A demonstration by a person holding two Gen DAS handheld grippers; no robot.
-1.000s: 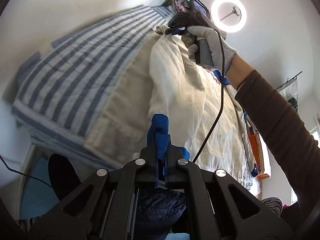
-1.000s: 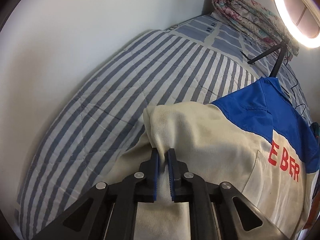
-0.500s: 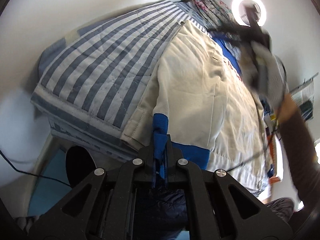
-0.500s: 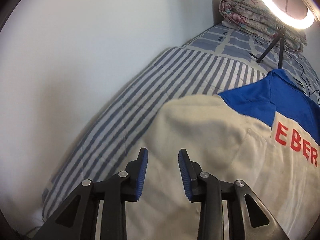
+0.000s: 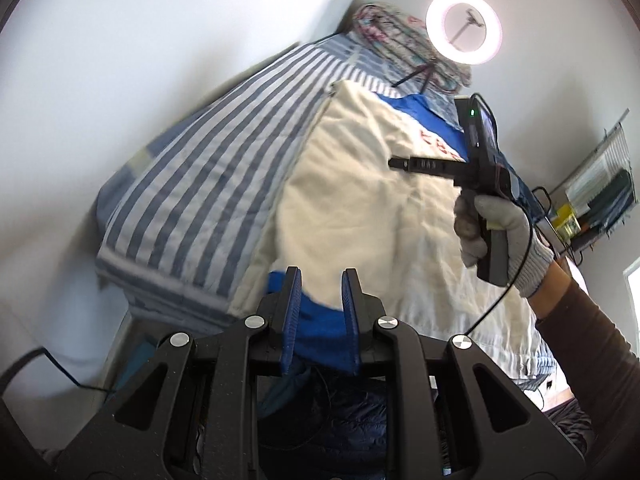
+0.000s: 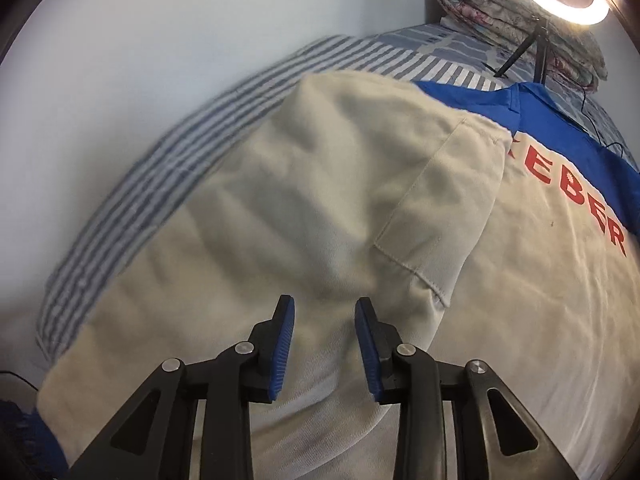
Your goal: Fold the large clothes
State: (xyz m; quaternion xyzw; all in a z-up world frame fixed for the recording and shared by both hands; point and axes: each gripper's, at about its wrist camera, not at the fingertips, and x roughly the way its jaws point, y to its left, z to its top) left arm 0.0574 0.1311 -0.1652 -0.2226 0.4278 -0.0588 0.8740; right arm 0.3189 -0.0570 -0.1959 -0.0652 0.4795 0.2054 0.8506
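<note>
Cream cotton jacket (image 6: 360, 208) with blue yoke and red lettering lies spread on a striped bed (image 5: 208, 184). Left gripper (image 5: 318, 280) jaws are opening, blue cuff (image 5: 320, 320) loose between them. Right gripper (image 6: 324, 312) jaws, parted and closing, hover over cream cloth. Beyond: folded floral quilt (image 6: 520, 4), ring light (image 5: 464, 28), white wall.

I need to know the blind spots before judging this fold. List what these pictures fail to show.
- Red lettering on the cream garment: in the right wrist view its first letters are covered by the folded-over sleeve; in the left wrist view it is too small to read.
- Blue cuff: left wrist view, partly hidden behind the left tongs, whose jaws are opening.
- Striped bedspread: right wrist view, blurred.
</note>
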